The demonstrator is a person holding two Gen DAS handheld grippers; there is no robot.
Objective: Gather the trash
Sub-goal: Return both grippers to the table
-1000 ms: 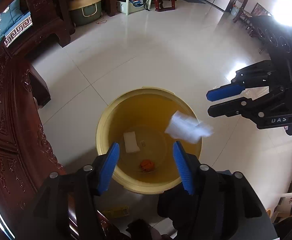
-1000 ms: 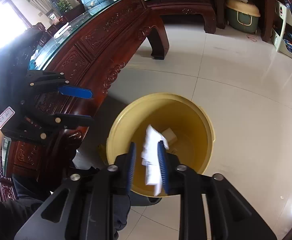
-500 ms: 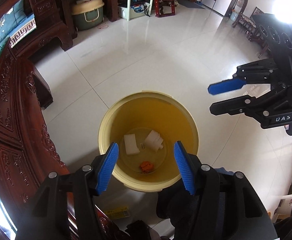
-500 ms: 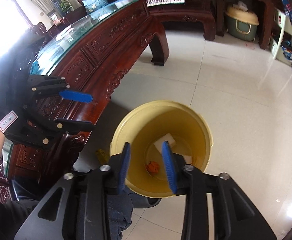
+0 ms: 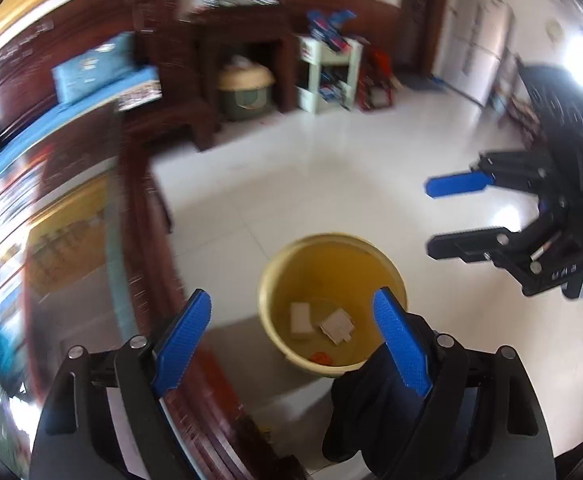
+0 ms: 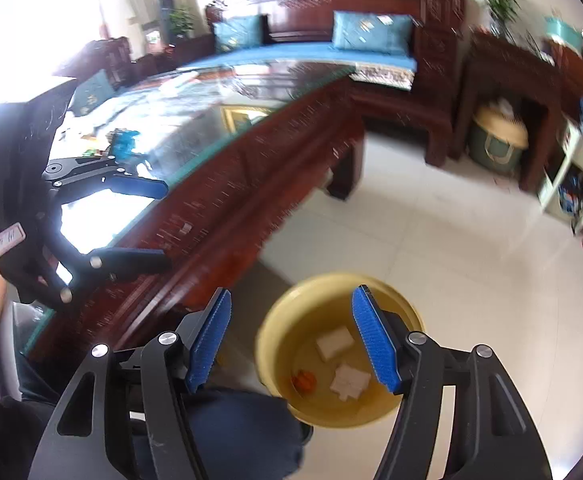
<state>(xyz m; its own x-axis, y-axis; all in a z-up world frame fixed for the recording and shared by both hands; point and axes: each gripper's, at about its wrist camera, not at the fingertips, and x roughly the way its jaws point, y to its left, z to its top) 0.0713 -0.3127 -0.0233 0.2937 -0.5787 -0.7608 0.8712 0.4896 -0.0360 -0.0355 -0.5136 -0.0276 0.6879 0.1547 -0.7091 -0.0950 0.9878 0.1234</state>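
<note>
A yellow bin [image 5: 275,276] stands on the tiled floor; it also shows in the right wrist view [image 6: 287,304]. Inside lie two white paper pieces [image 5: 336,325] [image 5: 300,317] and a small orange scrap [image 5: 322,357]; the right wrist view shows them too, the white pieces [image 6: 349,381] [image 6: 334,341] and the orange scrap [image 6: 305,380]. My left gripper [image 5: 293,338] is open and empty above the bin. My right gripper [image 6: 293,342] is open and empty above the bin, and it also shows at the right of the left wrist view [image 5: 435,216].
A carved dark wooden table with a glass top [image 6: 195,128] stands left of the bin. A wooden sofa with blue cushions [image 6: 367,32], a lidded green tub [image 6: 497,136] and a white shelf unit [image 5: 327,72] are farther back. The person's knee [image 6: 227,432] is below.
The white paper dropped from my right gripper into the bin. Both grippers have lifted and tilted up, so the bin looks smaller and lower, and both have opened wider.
</note>
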